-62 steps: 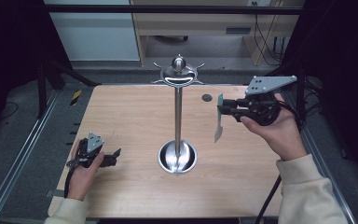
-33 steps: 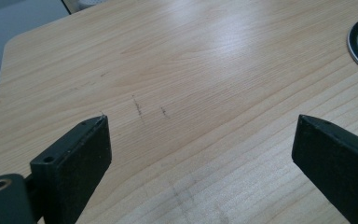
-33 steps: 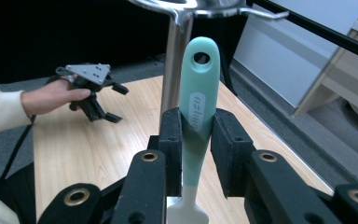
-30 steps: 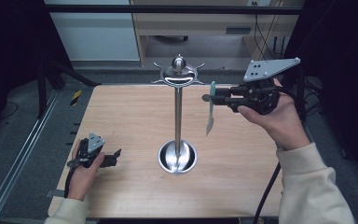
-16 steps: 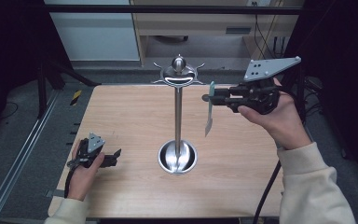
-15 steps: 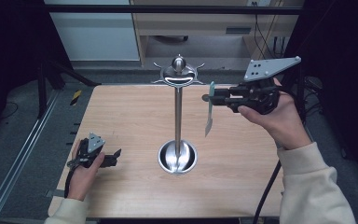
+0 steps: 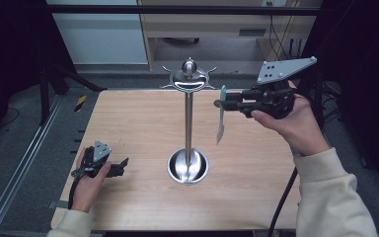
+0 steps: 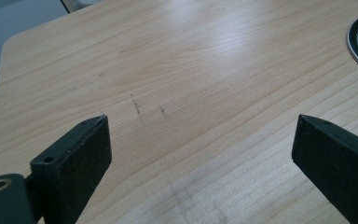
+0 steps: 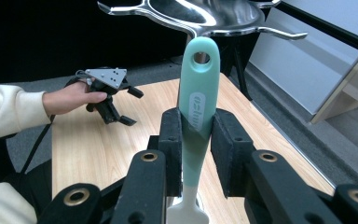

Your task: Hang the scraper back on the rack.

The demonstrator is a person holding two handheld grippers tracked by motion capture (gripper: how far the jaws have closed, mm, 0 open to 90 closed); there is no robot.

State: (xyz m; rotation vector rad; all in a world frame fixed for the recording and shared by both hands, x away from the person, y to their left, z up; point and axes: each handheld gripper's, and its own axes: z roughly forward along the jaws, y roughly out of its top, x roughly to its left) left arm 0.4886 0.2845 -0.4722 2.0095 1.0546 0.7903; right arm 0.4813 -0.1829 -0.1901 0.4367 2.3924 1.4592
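Mint-green plastic spatula (image 9: 196,105) with a pale blade and a hanging hole at the handle's tip — it hangs upright in the air, just to the right of the rack's crown in the high view, handle end up and blade (image 7: 220,132) pointing down toward the table. The right gripper (image 7: 227,101) holds it level, its two black jaws pressed together on the handle's middle, so the tool is pinched and carried clear of the wood.

What the coming move turns on, as I judge it: the hole in the handle sits just below and a little in front of the curved hooks of the tall polished-steel utensil stand (image 7: 189,123), as the right gripper view shows, with one hook prong (image 9: 284,33) close by above it. The spatula's long axis runs vertical, parallel to the stand's pole, so a short lift and a nudge toward the crown should thread the hole over a prong. The right hand is plainly the nearer one — it is beside the crown.

Left of the stand's round base and well apart from it, the left gripper (image 7: 119,164) rests low on the light wooden table (image 7: 128,113), jaws spread wide with nothing between them.
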